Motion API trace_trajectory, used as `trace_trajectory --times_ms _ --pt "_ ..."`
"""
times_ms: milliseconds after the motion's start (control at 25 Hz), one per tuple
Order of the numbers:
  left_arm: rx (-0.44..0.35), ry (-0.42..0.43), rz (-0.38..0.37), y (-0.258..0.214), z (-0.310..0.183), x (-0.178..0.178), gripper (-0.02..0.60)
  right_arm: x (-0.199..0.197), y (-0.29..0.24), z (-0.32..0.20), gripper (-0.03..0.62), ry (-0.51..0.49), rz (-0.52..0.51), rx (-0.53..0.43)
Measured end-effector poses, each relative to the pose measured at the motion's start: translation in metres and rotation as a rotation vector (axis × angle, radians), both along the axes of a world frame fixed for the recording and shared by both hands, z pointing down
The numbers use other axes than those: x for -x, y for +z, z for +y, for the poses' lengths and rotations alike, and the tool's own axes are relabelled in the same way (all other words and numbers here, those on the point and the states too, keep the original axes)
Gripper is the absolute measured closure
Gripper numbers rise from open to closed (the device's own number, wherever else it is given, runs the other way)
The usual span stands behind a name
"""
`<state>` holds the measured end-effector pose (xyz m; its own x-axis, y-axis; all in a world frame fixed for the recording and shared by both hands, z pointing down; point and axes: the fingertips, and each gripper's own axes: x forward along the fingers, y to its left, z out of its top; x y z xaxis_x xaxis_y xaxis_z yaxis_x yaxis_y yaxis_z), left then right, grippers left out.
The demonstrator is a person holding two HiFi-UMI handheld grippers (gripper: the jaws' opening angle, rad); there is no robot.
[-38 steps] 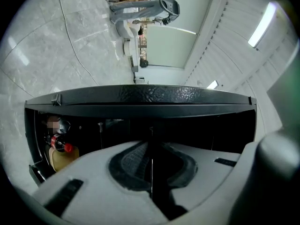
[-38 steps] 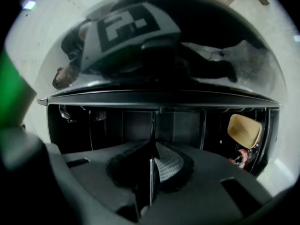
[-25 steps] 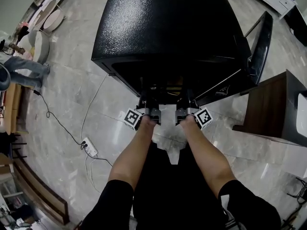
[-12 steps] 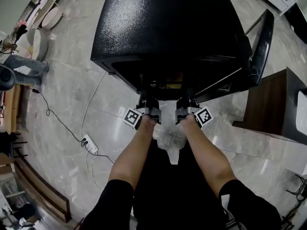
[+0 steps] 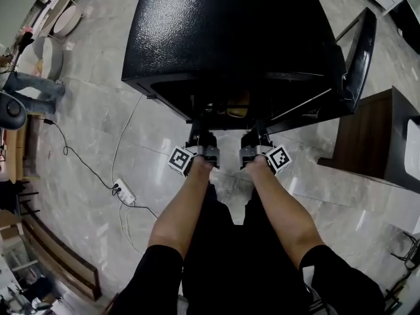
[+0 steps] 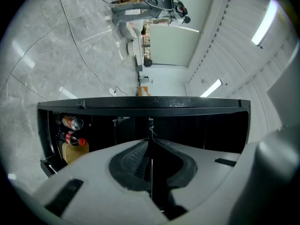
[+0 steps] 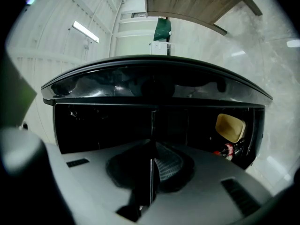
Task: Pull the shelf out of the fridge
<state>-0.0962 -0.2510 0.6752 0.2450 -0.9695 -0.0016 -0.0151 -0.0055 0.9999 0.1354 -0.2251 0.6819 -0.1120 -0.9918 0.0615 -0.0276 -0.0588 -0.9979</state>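
Note:
The black fridge (image 5: pixel 230 38) stands in front of me with its door (image 5: pixel 357 58) swung open to the right. Both grippers reach into the open front side by side. My left gripper (image 5: pixel 200 136) and right gripper (image 5: pixel 257 136) are each shut on the thin front edge of the shelf. The shelf shows edge-on as a fine line (image 6: pixel 151 128) between the left gripper's (image 6: pixel 151 149) pads, and likewise as a line (image 7: pixel 153 125) between the right gripper's (image 7: pixel 152 149) pads. From the head view the shelf itself is hard to make out.
Inside the fridge are cola bottles (image 6: pixel 75 138) and a tan container (image 7: pixel 229 127). A dark wooden cabinet (image 5: pixel 374 136) stands to the right of the door. A power strip (image 5: pixel 123 190) with its cable lies on the marble floor at left.
The fridge's front edge sits slightly farther from the marker cubes than a second ago; the grippers have drawn back a little toward me, still clamped on the shelf.

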Motion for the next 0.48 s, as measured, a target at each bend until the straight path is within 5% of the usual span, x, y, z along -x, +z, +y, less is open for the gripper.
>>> trace_trajectory --times_ms 480 --pt "0.020 0.004 -0.003 -0.001 0.014 -0.001 0.546 -0.001 -0.002 0.016 0.556 -0.005 0.000 0.015"
